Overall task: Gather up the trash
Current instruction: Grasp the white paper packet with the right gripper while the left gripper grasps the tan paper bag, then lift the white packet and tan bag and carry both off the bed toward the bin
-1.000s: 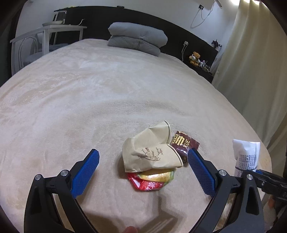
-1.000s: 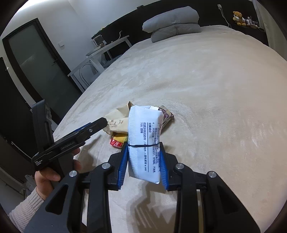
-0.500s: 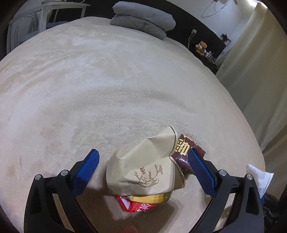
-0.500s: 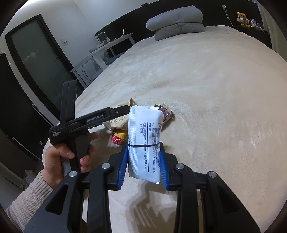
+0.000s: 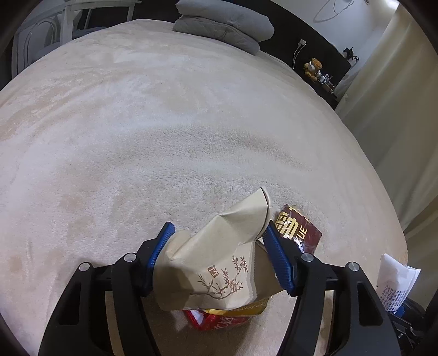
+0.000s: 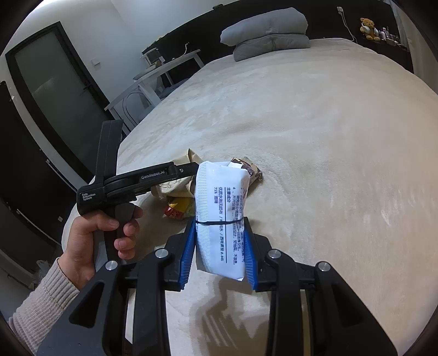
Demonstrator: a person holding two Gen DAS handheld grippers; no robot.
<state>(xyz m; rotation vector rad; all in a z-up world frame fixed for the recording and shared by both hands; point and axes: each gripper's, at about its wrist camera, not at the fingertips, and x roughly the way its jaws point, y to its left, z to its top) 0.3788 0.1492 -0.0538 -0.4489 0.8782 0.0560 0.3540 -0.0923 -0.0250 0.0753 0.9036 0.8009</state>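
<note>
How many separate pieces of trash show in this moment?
4, maybe more hidden: crumpled paper cup between the closing left gripper pads; red-and-yellow wrapper under it; dark red packet beside it on the bed; white pack clamped in the right gripper.

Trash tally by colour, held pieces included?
Crumpled tan paper cup: 1
Dark red foil wrapper: 1
Red-and-yellow snack wrapper: 1
White printed plastic packet: 1
Total: 4

bed (image 5: 164,123): beige cover | pillows (image 5: 224,26): grey, stacked at head | teddy bear (image 5: 313,67): on dark ledge | curtain (image 5: 397,109): cream
</note>
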